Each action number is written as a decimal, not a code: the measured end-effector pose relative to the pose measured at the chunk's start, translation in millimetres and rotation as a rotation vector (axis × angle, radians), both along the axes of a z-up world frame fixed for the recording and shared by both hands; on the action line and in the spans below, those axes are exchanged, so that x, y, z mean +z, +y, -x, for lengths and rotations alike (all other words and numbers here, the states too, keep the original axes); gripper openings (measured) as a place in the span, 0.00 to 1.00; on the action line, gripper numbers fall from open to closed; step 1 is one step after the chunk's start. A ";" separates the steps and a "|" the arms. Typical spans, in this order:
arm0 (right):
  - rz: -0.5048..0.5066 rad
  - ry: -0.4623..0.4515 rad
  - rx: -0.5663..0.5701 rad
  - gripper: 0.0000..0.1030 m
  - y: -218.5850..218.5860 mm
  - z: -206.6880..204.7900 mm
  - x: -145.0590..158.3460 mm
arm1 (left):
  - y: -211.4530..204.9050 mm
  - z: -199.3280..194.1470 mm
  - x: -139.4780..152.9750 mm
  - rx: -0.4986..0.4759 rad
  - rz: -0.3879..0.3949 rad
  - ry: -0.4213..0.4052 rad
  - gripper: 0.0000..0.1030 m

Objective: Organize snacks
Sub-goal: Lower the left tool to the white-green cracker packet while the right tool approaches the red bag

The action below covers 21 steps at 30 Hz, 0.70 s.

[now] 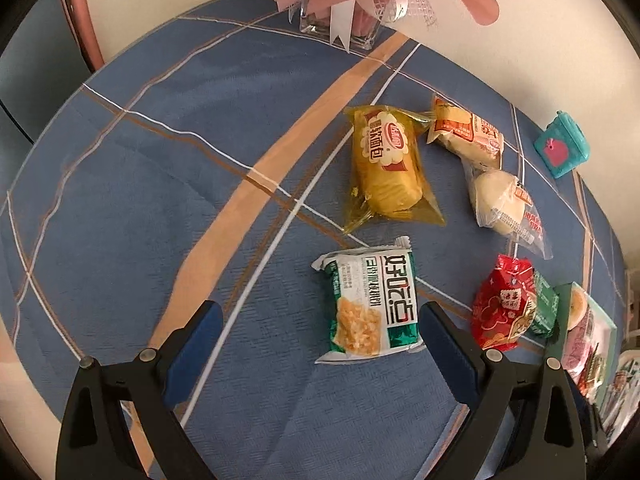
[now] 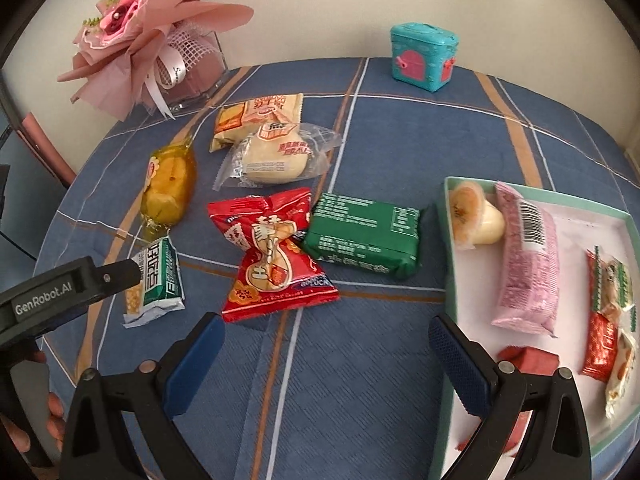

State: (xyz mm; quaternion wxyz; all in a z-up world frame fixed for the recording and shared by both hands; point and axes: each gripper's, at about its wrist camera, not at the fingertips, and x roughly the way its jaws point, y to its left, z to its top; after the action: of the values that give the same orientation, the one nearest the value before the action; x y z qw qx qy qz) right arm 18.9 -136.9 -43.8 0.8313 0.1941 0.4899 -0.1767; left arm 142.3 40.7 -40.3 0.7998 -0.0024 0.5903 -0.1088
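Note:
Loose snacks lie on a blue plaid tablecloth. In the left wrist view a green-and-white cracker packet point(image 1: 370, 300) lies just ahead of my open left gripper point(image 1: 320, 332), close to the right finger and not held. Beyond it are a yellow bread pack point(image 1: 384, 164), an orange-white pack point(image 1: 468, 132) and a white bun pack point(image 1: 504, 204). My right gripper point(image 2: 326, 354) is open and empty, behind a red packet point(image 2: 272, 252) and a green packet point(image 2: 364, 236). A green-rimmed tray point(image 2: 448, 264) on the right holds several snacks, including a pink bar point(image 2: 526, 264).
A pink bouquet in a clear vase point(image 2: 160, 36) stands at the far left of the table. A teal toy box point(image 2: 424, 56) sits near the back wall. The left gripper's arm point(image 2: 68, 288) reaches in from the left edge of the right wrist view.

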 end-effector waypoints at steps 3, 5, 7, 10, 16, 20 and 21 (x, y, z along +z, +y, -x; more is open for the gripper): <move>-0.006 -0.002 0.004 1.00 0.4 -6.3 -2.4 | -1.2 -2.6 -1.6 0.001 0.013 0.011 0.95; -0.004 -0.005 0.004 1.00 0.3 -10.0 -3.2 | -2.3 -5.1 -3.1 0.004 0.031 0.021 0.95; 0.005 -0.004 0.008 1.00 0.6 -14.4 -4.0 | -3.2 -6.5 -4.1 0.003 0.040 0.024 0.95; 0.008 0.000 0.016 1.00 1.5 -20.4 -6.5 | -7.8 -8.6 -5.9 -0.002 0.045 0.023 0.95; 0.002 0.000 0.025 1.00 2.7 -30.6 -11.2 | -11.9 -13.8 -8.9 -0.009 0.051 0.027 0.95; -0.017 0.001 0.029 1.00 2.1 -37.0 -15.3 | -13.4 -19.1 -14.8 0.004 0.050 0.039 0.95; -0.030 -0.002 0.027 1.00 1.4 -38.3 -16.5 | -13.5 -20.5 -16.6 0.007 0.049 0.043 0.95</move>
State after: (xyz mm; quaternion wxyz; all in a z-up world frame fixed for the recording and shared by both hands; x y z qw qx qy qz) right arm 57.3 -135.5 -60.4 0.8311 0.2002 0.4943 -0.1577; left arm 162.8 27.2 -56.9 0.7871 -0.0264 0.6044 -0.1204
